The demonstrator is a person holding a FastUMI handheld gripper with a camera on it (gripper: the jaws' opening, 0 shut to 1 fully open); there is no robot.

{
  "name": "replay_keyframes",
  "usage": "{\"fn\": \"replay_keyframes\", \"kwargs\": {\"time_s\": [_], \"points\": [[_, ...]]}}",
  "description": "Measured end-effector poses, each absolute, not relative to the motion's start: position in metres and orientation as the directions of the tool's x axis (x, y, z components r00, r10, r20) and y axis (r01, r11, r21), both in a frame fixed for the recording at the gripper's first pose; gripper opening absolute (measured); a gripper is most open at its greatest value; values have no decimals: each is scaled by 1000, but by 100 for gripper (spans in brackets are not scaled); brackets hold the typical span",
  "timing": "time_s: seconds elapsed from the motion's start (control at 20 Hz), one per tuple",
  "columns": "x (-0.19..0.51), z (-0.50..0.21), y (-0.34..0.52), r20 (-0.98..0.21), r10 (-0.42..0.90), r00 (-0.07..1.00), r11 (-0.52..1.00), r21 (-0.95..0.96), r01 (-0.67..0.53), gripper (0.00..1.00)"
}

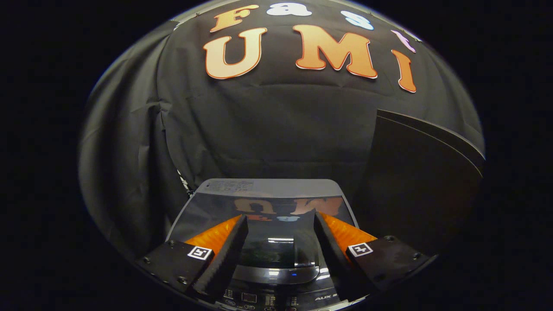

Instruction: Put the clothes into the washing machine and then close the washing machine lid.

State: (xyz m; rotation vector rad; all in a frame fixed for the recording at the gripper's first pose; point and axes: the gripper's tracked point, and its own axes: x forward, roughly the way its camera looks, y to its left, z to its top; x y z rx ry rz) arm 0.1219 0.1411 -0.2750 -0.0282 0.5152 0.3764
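Note:
A grey top-loading washing machine (268, 188) stands below and just ahead of my fingers. Its dark glossy lid (207, 211) lies flat and closed, mirroring the wall behind. The lid's front handle (276, 273) and the control panel (259, 299) sit low between my fingers. My gripper (281, 222) hovers above the lid, open, with nothing between its fingers. I see no clothes here.
Black cloth forms the booth's wall behind and to the left of the machine. A tall dark flat panel (419, 185) stands close to the machine's right side.

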Motion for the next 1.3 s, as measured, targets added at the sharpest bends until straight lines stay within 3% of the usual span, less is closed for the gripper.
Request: {"fn": "replay_keyframes", "kwargs": {"time_s": [0.35,0.6,0.9,1.3], "points": [[120,-239,135,-470,346,812,935,101,-340,99],[110,-133,100,-325,383,865,923,99,-372,98],[84,-17,7,-159,377,912,925,104,-365,98],[42,50,-157,-78,280,957,957,99,-272,98]]}}
